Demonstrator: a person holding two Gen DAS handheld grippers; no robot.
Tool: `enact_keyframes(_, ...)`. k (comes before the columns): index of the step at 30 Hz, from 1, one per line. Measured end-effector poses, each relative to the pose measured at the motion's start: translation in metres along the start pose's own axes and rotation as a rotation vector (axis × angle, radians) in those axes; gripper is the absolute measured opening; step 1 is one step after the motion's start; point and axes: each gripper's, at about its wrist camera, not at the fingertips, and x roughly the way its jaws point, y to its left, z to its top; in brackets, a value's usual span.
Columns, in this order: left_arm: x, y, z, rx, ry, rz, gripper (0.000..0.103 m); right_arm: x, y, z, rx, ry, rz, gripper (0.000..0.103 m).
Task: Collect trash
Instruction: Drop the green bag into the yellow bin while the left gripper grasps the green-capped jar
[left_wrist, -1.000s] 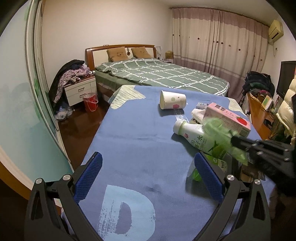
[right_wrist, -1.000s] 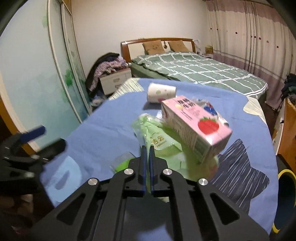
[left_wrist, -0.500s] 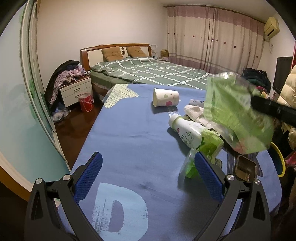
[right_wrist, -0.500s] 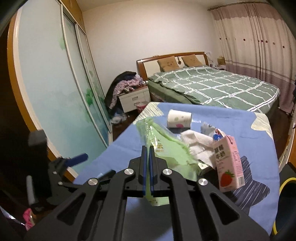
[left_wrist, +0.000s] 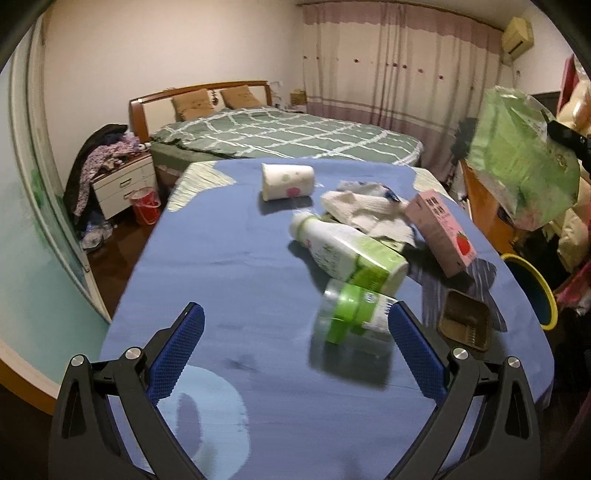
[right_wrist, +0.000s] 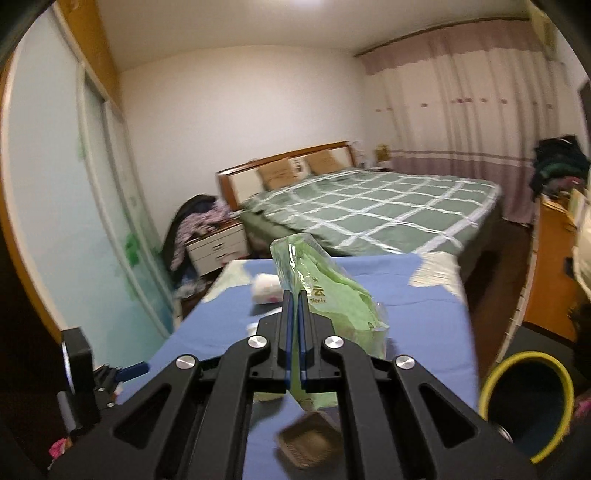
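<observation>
Room: a bedroom; bed (left_wrist: 288, 136) with green checked cover at 12 o'clock, curtains (left_wrist: 399, 70) at 1 o'clock.
Counter (left_wrist: 236, 266): blue cloth; paper cup (left_wrist: 287, 181), white bottle (left_wrist: 347, 254), pink carton (left_wrist: 441, 232) lay on it.
Left claw (left_wrist: 295, 349): wide open, empty, above the cloth.
Right claw (right_wrist: 294, 325): clamped on the green wrapper (right_wrist: 325, 291), held up off the counter.
Bin (right_wrist: 524, 402): yellow-rimmed, at 4 o'clock.

Cloth (left_wrist: 229, 266): blue, with pale patches. Bag (right_wrist: 325, 295), centre frame: translucent green, gold print. Carton (left_wrist: 441, 230): pink, red strawberry. Cup (left_wrist: 287, 181): white, pink and green dots. Bottle (left_wrist: 347, 254): white, green label. Bin (right_wrist: 526, 400), lower right: yellow rim (dark inside). Bedspread (left_wrist: 284, 136): green, white grid. Pads (left_wrist: 177, 350): blue.
</observation>
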Motion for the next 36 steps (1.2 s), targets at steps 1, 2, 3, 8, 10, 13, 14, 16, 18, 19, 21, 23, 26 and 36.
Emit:
enact_keyframes(1, 0.001, -0.003, 0.000, 0.004, 0.005, -0.008, 0.098, -0.003, -0.012, -0.002, 0.017, 0.000, -0.028, 0.003)
enact_keyframes(2, 0.004, -0.006, 0.000, 0.010, 0.012, -0.018, 0.098, -0.007, -0.026, -0.005, 0.036, 0.001, -0.057, 0.003)
enact_keyframes(3, 0.007, -0.010, -0.001, 0.017, 0.017, -0.025, 0.098, -0.011, -0.038, -0.009, 0.053, 0.003, -0.084, 0.003)
enact_keyframes(8, 0.018, -0.022, -0.002, 0.036, 0.039, -0.053, 0.098, -0.020, -0.100, -0.029, 0.132, 0.026, -0.222, 0.003)
enact_keyframes(10, 0.025, -0.025, -0.004, 0.031, 0.055, -0.071, 0.098, -0.021, -0.129, -0.040, 0.172, 0.049, -0.283, 0.003)
enact_keyframes(13, 0.032, -0.027, -0.006, 0.029, 0.077, -0.083, 0.098, -0.019, -0.166, -0.057, 0.213, 0.078, -0.376, 0.003)
enact_keyframes(14, 0.035, -0.029, -0.007, 0.029, 0.085, -0.085, 0.098, -0.016, -0.180, -0.063, 0.227, 0.094, -0.410, 0.003)
enact_keyframes(16, 0.039, -0.030, -0.008, 0.026, 0.095, -0.087, 0.098, -0.012, -0.199, -0.074, 0.257, 0.123, -0.448, 0.003)
enact_keyframes(18, 0.041, -0.033, -0.008, 0.027, 0.099, -0.086, 0.098, -0.005, -0.218, -0.086, 0.282, 0.149, -0.489, 0.004)
enact_keyframes(19, 0.043, -0.034, -0.007, 0.030, 0.100, -0.083, 0.098, -0.001, -0.224, -0.090, 0.289, 0.159, -0.506, 0.004)
enact_keyframes(21, 0.047, -0.036, -0.007, 0.037, 0.103, -0.080, 0.098, 0.004, -0.238, -0.099, 0.302, 0.184, -0.534, 0.009)
enact_keyframes(23, 0.049, -0.038, -0.006, 0.040, 0.107, -0.078, 0.098, 0.007, -0.248, -0.108, 0.314, 0.192, -0.573, 0.028)
enact_keyframes(26, 0.055, -0.037, -0.005, 0.039, 0.115, -0.076, 0.098, 0.006, -0.250, -0.113, 0.321, 0.190, -0.588, 0.033)
enact_keyframes(36, 0.082, -0.033, -0.004, 0.054, 0.150, -0.059, 0.098, 0.013, -0.242, -0.114, 0.323, 0.199, -0.578, 0.035)
